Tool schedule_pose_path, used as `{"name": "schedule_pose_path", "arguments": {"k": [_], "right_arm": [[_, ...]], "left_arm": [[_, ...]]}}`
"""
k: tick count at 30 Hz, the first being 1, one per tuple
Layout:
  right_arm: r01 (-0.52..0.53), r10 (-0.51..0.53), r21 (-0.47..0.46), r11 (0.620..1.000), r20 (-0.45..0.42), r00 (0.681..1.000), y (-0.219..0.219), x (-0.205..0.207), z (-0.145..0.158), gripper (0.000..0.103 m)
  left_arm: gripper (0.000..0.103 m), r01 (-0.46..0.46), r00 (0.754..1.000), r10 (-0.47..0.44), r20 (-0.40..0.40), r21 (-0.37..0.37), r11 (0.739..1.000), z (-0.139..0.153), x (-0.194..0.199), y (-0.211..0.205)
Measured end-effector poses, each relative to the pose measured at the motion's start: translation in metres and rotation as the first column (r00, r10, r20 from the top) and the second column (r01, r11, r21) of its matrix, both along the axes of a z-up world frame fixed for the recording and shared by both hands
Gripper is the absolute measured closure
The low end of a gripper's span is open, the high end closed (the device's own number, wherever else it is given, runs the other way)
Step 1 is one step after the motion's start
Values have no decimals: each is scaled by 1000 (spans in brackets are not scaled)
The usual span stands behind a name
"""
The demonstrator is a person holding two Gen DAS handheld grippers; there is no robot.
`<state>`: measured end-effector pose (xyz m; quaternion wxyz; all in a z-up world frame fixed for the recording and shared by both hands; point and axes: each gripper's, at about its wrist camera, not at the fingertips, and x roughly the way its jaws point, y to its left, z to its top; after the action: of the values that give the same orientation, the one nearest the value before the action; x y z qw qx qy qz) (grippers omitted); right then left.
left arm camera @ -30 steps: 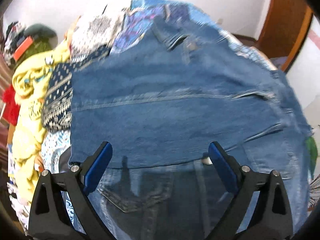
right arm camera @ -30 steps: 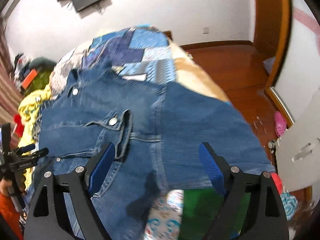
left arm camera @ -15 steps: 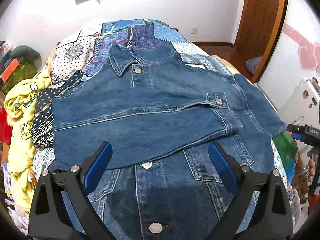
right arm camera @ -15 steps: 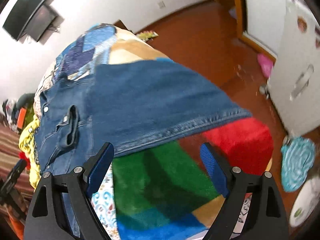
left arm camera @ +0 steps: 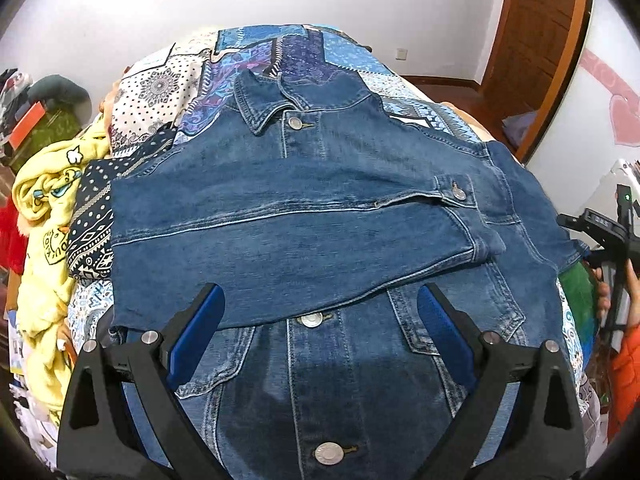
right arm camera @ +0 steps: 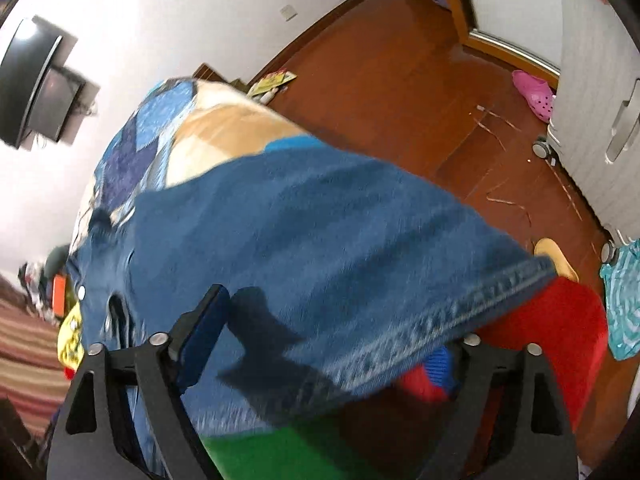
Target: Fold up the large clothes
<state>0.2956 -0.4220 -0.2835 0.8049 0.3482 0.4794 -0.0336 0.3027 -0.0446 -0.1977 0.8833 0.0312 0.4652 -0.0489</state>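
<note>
The jacket (left arm camera: 320, 208) lies buttoned-side up on the bed (left arm camera: 168, 88), one sleeve (left arm camera: 280, 240) already folded across its chest. The left gripper (left arm camera: 318, 332) hovers spread and empty. At 3 o'clock, the right gripper (right arm camera: 332, 344), jaws just closing, straddles the other sleeve's cuff (right arm camera: 460, 312), not yet pinched. That sleeve and the body folds remain.

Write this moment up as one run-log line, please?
left gripper: open, above denim jacket | right gripper: jaws closing around jacket's cuff, not clamped | one sleeve folded across jacket's front
</note>
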Motion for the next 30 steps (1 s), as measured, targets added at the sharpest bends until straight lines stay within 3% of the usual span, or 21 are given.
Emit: {"name": "schedule_pose_path", "arguments": {"k": [2, 4, 7, 11, 15, 22, 25, 30], "right_arm": [[37, -37, -2, 999, 3, 999, -4, 2, -1, 45], [79, -79, -9, 997, -1, 997, -8, 3, 1, 70], [104, -104, -17, 994, 9, 995, -11, 1, 10, 88], [69, -61, -79, 994, 100, 993, -3, -2, 45, 92], [19, 17, -156, 988, 226, 974, 17, -3, 100, 94], [-116, 218, -265, 957, 399, 891, 100, -2, 192, 94], [-197, 302, -271, 942, 433, 849, 143, -1, 211, 94], [-324, 419, -281, 904, 418, 806, 216, 7, 202, 94]], "left_arm": [[6, -4, 1000, 4, 1, -2, 1000, 1, 0, 2], [6, -6, 1000, 6, 4, -6, 1000, 2, -1, 4], [6, -11, 1000, 11, 14, -13, 1000, 5, -3, 8], [6, -17, 999, 18, 28, -32, 999, 10, -6, 15], [6, -20, 999, 23, 45, -49, 999, 16, -12, 22], [6, -35, 996, 41, 77, -85, 996, 27, -25, 41], [6, -48, 994, 58, 93, -110, 993, 31, -31, 54], [6, -77, 990, 94, 107, -154, 985, 34, -42, 80]]}}
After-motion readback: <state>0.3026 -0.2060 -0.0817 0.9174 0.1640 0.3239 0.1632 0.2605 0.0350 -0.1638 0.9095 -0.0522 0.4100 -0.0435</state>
